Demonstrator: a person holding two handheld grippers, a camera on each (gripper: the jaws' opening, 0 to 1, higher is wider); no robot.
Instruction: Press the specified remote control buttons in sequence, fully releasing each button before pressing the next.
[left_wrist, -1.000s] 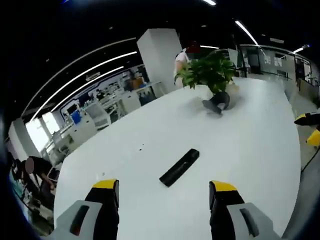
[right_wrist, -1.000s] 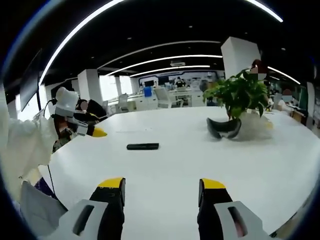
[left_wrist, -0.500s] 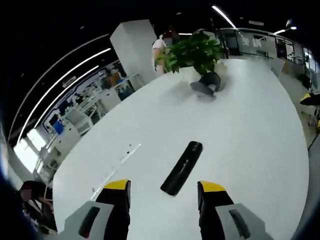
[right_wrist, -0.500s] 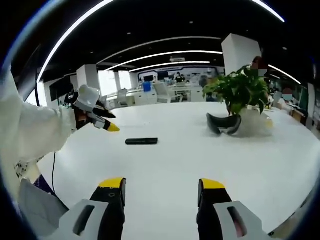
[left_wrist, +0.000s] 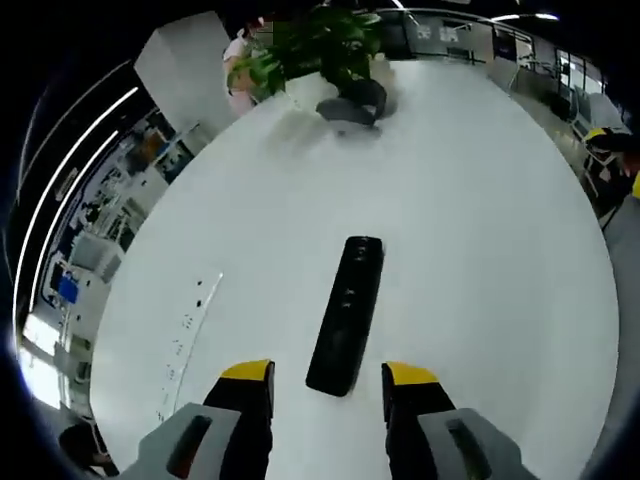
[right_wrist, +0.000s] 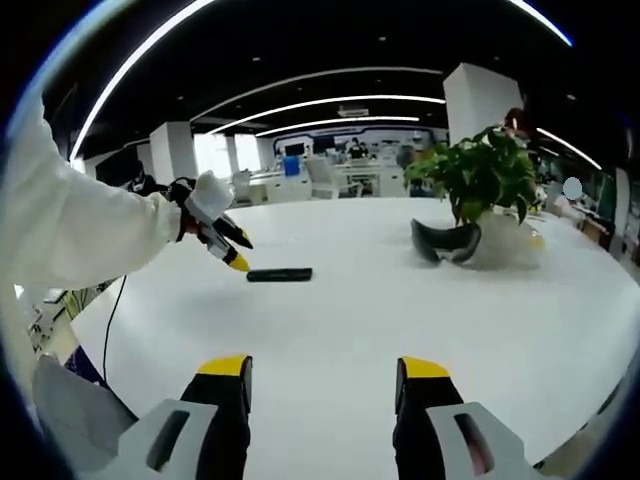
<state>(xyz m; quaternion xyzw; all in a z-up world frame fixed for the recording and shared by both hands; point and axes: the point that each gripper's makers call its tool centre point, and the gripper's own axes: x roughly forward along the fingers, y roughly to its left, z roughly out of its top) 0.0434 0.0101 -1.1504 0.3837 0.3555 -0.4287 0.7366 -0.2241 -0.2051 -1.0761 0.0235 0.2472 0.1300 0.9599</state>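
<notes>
Item: slim black plastic remote control (left_wrist: 346, 312), lying flat on the white round bench (left_wrist: 480, 260), well apart from the potted green plant (right_wrist: 478, 178). Judged light, rigid, smooth and likely to skid; steady its long edges, press from above. No legible lettering. Left tongs (left_wrist: 327, 372) apart, straddling its near end. Right tongs (right_wrist: 324, 367) apart, empty, well back.

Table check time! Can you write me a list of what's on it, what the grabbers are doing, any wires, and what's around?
Surface: white table, large and rounded.
Job's things: black remote control, lying flat, lengthwise ahead of the left gripper.
Clutter: potted plant and a dark headset beside it.
Grippers: left gripper open, its tips at the remote's near end; right gripper open, empty.
Cables: thin cable hanging under the sleeve.
Surroundings: open office with white pillars, ceiling light strips.
</notes>
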